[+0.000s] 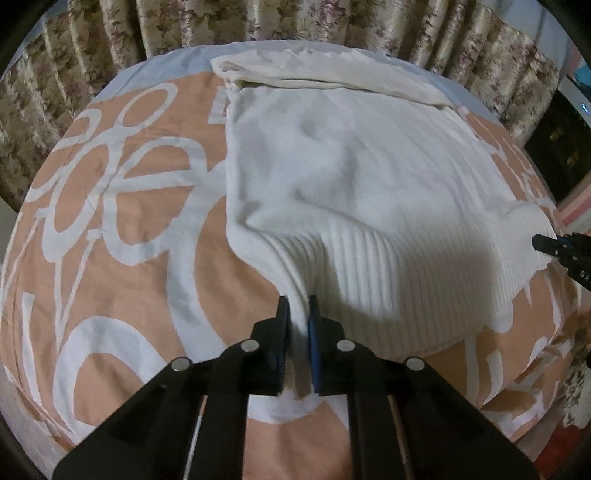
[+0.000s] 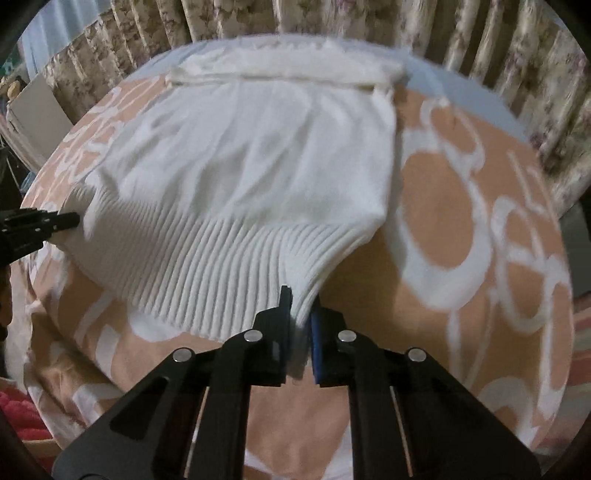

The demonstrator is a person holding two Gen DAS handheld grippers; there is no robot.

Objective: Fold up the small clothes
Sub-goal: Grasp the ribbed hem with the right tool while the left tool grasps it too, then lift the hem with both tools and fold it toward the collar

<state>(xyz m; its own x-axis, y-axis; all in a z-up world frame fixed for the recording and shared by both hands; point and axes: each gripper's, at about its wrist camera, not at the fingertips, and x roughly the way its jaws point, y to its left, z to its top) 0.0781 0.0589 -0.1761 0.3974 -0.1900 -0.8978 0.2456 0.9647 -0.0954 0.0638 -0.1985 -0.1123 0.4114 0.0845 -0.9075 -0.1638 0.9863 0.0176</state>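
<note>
A white knit sweater (image 1: 351, 177) lies on the bed, its ribbed hem toward me and a folded band across its far end. My left gripper (image 1: 297, 306) is shut on the hem's left corner and lifts it a little. My right gripper (image 2: 301, 302) is shut on the hem's right corner of the sweater (image 2: 240, 166). Each gripper shows at the edge of the other view: the right gripper (image 1: 545, 245), the left gripper (image 2: 72, 220). The hem is stretched between them.
The bed cover (image 1: 122, 206) is peach with large white flower outlines, also seen in the right wrist view (image 2: 461, 229). Floral curtains (image 1: 110, 33) hang behind the bed. A dark cabinet (image 1: 561, 140) stands at the far right.
</note>
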